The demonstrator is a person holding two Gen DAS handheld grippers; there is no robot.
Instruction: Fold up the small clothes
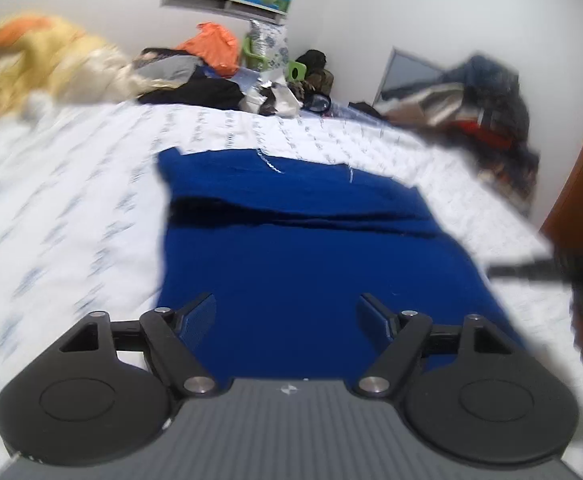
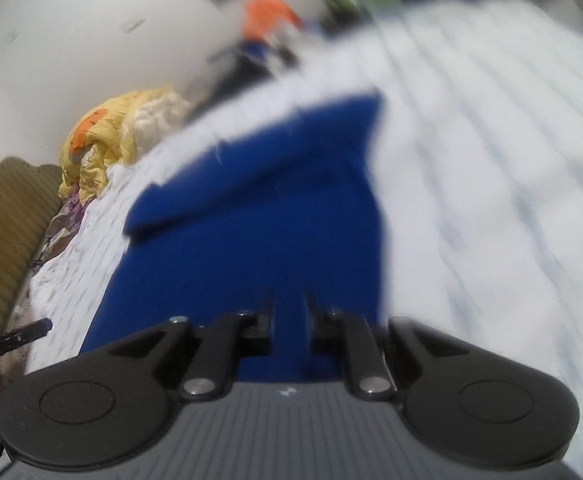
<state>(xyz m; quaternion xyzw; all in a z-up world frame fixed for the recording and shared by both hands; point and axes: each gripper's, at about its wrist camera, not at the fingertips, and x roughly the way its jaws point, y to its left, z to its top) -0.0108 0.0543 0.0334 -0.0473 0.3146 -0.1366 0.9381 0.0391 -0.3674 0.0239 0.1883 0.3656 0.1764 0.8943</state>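
Observation:
A dark blue garment lies flat on the white patterned bed sheet, with a folded layer forming a ridge across its far part. My left gripper hovers over the garment's near part, jaws wide apart, nothing between them. In the blurred right wrist view, the same blue garment lies below my right gripper. Its fingers stand close together with a narrow gap, and only the cloth below shows through it. A black part of the other gripper pokes in at the right edge.
A heap of mixed clothes lies at the far end of the bed, with a yellow quilt to its left. Another dark pile sits at the far right by the wall. A brown wooden panel stands at the right.

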